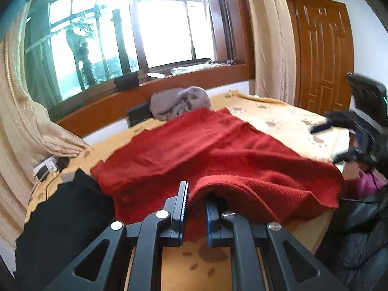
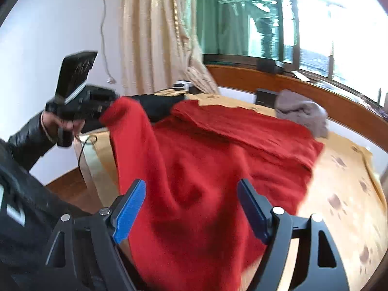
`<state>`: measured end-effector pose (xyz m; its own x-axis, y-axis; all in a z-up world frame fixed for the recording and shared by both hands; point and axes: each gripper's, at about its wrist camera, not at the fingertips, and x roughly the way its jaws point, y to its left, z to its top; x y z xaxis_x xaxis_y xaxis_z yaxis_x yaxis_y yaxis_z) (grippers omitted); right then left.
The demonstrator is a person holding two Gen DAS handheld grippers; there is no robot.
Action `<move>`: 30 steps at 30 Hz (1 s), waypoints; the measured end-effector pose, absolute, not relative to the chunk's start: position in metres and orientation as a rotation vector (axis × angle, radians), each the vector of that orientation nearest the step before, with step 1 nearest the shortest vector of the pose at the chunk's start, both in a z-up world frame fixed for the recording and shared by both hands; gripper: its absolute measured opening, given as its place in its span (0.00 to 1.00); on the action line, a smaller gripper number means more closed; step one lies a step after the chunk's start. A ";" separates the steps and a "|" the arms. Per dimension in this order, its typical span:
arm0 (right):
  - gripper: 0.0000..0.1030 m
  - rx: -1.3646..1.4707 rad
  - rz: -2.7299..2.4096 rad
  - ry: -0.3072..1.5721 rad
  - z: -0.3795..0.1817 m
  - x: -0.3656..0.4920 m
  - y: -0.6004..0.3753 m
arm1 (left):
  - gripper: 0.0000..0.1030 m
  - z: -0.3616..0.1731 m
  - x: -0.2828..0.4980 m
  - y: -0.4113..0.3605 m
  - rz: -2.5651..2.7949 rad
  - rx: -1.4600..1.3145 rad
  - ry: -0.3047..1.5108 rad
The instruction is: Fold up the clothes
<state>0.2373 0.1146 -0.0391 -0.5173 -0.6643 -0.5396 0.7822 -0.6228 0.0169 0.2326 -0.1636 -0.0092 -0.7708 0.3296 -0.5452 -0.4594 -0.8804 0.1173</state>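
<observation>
A red knitted garment [image 1: 206,150] lies spread on the yellow-covered table [image 1: 278,118]. In the left wrist view my left gripper [image 1: 196,194] has its jaws a narrow gap apart, with a fold of the red cloth draped over the right finger. In the right wrist view the left gripper [image 2: 97,104] holds a lifted corner of the red garment [image 2: 198,169] up at the left. My right gripper [image 2: 191,206] is open, its blue pads [image 2: 131,208] wide apart above the red cloth near the table's front edge. It also shows blurred in the left wrist view [image 1: 359,131].
A grey garment [image 1: 179,101] is bunched at the table's far side under the window sill. A black garment [image 1: 65,218] lies at the left end. Chargers and cables [image 1: 48,167] sit by the curtain [image 1: 21,121]. A wooden door [image 1: 322,55] stands at right.
</observation>
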 end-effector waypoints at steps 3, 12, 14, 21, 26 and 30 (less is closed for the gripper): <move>0.79 0.677 -2.184 0.328 -0.052 0.253 0.123 | 0.13 0.000 0.227 -0.162 2.601 -0.717 0.313; 0.72 0.872 -2.365 0.056 -0.071 0.229 0.213 | 0.13 0.030 0.248 -0.174 2.671 -0.636 0.262; 0.69 0.860 -2.387 0.148 -0.072 0.237 0.215 | 0.13 0.035 0.256 -0.183 2.697 -0.627 0.239; 0.63 0.677 -2.326 0.775 -0.094 0.274 0.176 | 0.13 0.042 0.274 -0.204 2.770 -0.633 0.205; 0.63 0.599 -2.175 0.994 -0.111 0.297 0.150 | 0.13 0.050 0.282 -0.211 2.793 -0.582 0.167; 0.63 0.575 -2.118 1.065 -0.121 0.302 0.136 | 0.13 0.053 0.282 -0.215 2.797 -0.569 0.161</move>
